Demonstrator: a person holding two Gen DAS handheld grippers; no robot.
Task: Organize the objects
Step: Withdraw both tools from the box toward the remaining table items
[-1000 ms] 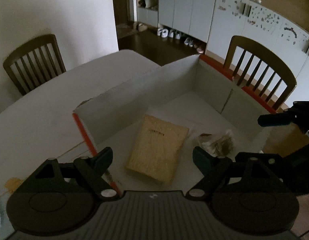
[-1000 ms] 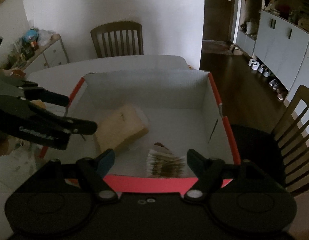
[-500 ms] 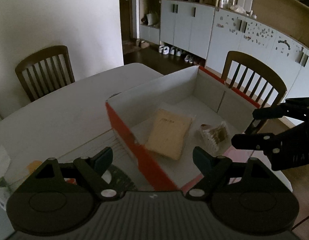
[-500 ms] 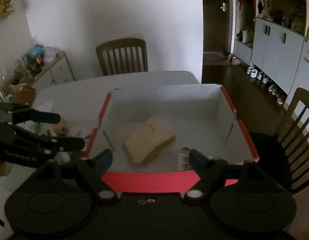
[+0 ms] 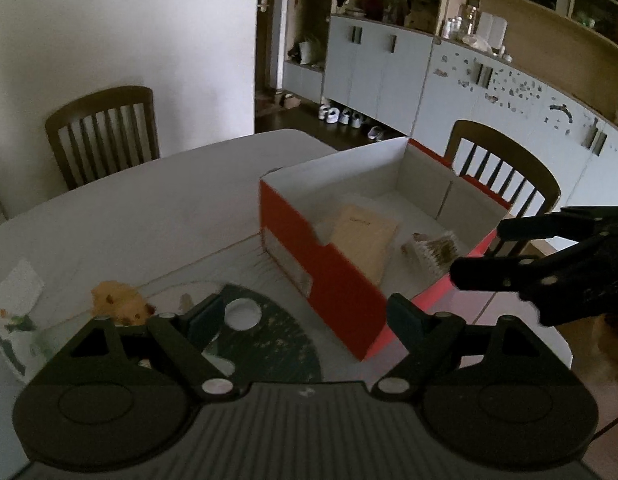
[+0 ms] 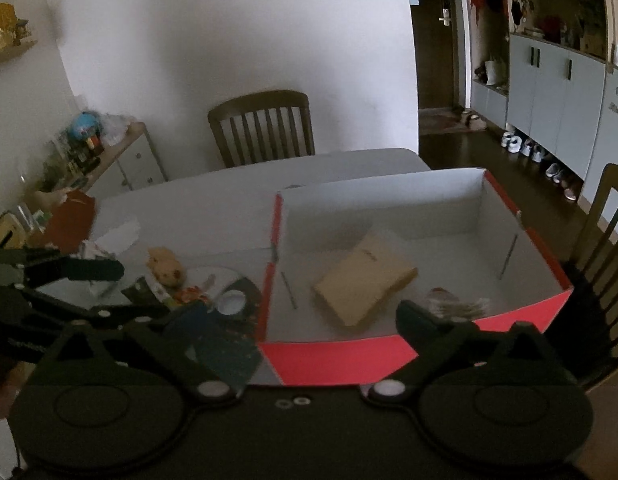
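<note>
While my left gripper (image 5: 303, 314) hangs with its jaws spread and empty, its camera shows the red box (image 5: 329, 280) on the white table (image 5: 149, 216), a tan packet (image 5: 365, 240) lying flat inside with a short printed line too small to read, and a clear bag of cotton swabs (image 5: 435, 250) just beside it. Compared with a second ago I have drawn back: the box sits farther off, and a dark round disc (image 5: 269, 344) and a small tan plush (image 5: 119, 306) now show left of it.

From my right gripper (image 6: 303, 320), also spread and empty, the packet (image 6: 363, 278) and swabs (image 6: 457, 304) lie in the box (image 6: 341, 360). Lettering on the left gripper (image 6: 81, 292) is blurred here; half a second ago more of it showed.
</note>
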